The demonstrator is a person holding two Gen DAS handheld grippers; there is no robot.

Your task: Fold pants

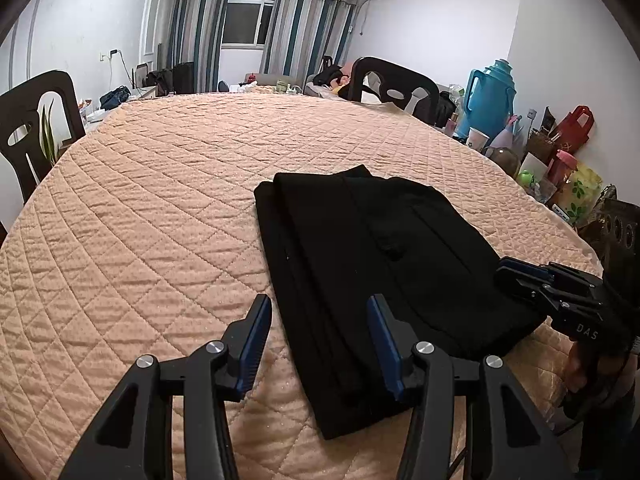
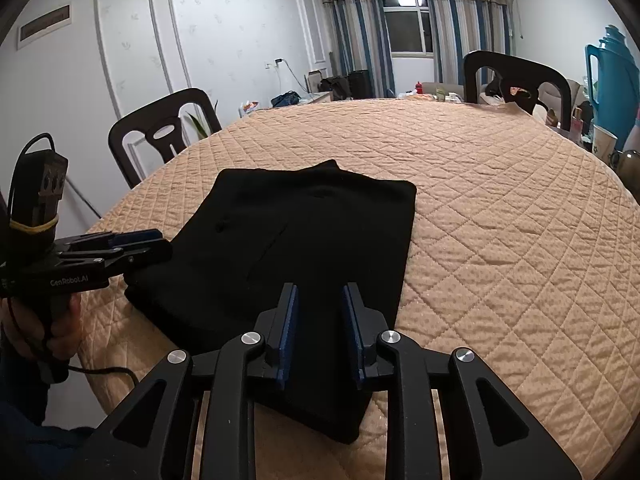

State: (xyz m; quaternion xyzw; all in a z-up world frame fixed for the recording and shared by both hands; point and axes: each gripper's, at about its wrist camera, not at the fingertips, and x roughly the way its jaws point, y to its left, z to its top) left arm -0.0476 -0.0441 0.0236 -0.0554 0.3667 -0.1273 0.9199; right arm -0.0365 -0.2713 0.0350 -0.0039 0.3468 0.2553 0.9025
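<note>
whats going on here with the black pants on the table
A person is folding black pants on a table covered with a quilted peach cloth, using a handheld gripper in each hand. The pants already lie folded into a compact rectangle. Both grippers sit at the near edge of the bundle: the left gripper is open over its left edge, and the right gripper is open above the near end, with no cloth pinched between its blue pads. Neither holds the pants right now.
</note>
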